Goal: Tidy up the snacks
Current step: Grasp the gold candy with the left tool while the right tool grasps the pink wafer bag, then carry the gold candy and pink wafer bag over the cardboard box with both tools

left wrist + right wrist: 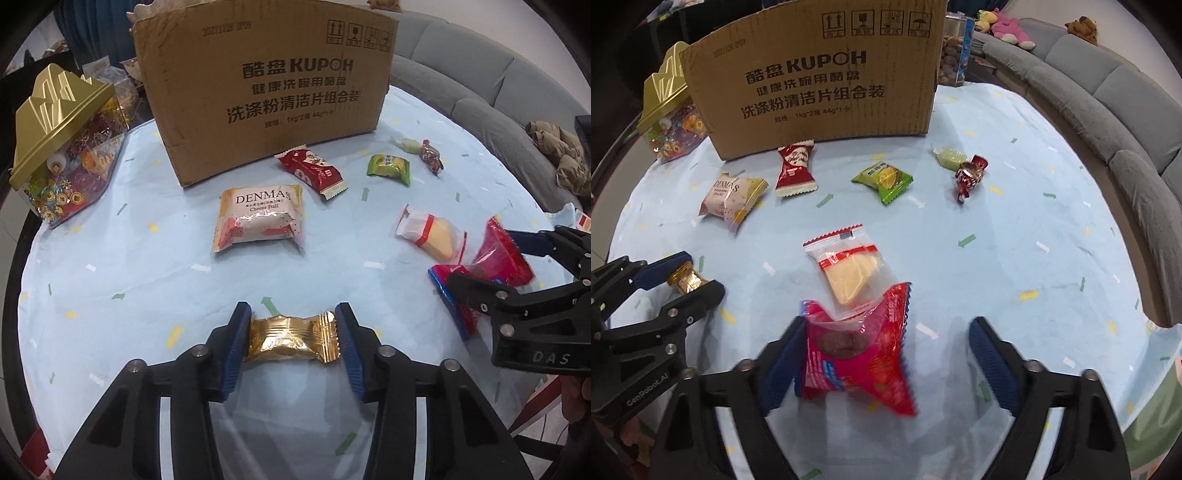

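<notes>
On the blue-clothed bench (110, 295), left wrist view: the left gripper (292, 334) has its jaws pinched on a gold foil-wrapped candy (290, 338), apparently ready to lift toward the brown cardboard box (266, 92). Right wrist view alone shows the right gripper (886, 363) with jaws open around a red plastic snack packet (857, 350); closing comes next.

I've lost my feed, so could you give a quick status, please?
Left gripper pinching gold candy. Right gripper open around red packet. Nothing blocking.

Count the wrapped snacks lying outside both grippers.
6: pink pack and red pack before the box, green pack, pale candy beside dark-red candy, clear pack near right gripper. Box may hide more.
</notes>
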`<state>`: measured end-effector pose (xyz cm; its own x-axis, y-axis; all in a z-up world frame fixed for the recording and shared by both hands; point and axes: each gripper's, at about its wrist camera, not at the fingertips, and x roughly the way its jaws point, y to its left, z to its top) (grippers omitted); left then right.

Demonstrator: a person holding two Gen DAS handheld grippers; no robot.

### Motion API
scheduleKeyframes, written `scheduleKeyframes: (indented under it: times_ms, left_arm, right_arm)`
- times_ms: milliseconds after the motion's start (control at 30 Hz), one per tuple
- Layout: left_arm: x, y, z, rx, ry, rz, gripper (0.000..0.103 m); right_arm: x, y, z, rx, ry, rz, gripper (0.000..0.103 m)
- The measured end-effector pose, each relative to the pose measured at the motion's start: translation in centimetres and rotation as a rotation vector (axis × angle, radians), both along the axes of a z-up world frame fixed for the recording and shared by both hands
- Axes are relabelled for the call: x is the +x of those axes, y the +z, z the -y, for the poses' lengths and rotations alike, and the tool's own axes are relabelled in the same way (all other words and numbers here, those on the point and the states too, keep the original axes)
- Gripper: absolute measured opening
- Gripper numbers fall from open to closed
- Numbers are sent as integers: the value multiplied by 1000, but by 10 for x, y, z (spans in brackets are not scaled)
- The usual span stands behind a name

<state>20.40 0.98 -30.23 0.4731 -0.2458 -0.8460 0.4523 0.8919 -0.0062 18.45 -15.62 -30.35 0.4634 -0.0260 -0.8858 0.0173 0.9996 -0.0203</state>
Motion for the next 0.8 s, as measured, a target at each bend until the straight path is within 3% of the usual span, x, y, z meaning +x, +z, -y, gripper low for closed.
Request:
scheduleKeyframes:
  times_ms: [100, 200, 800]
  left_arm:
    - [-1, 1, 1, -2, -1, 2, 38]
    - [-1, 1, 0, -14, 2, -5, 33]
    - [-8, 14, 0, -5, 16, 16, 31]
  right_arm:
    - [0, -3, 1, 34, 8, -18, 66]
    - [-2, 0, -3, 37, 33, -8, 39]
    - [-6, 18, 0, 62, 46, 28, 35]
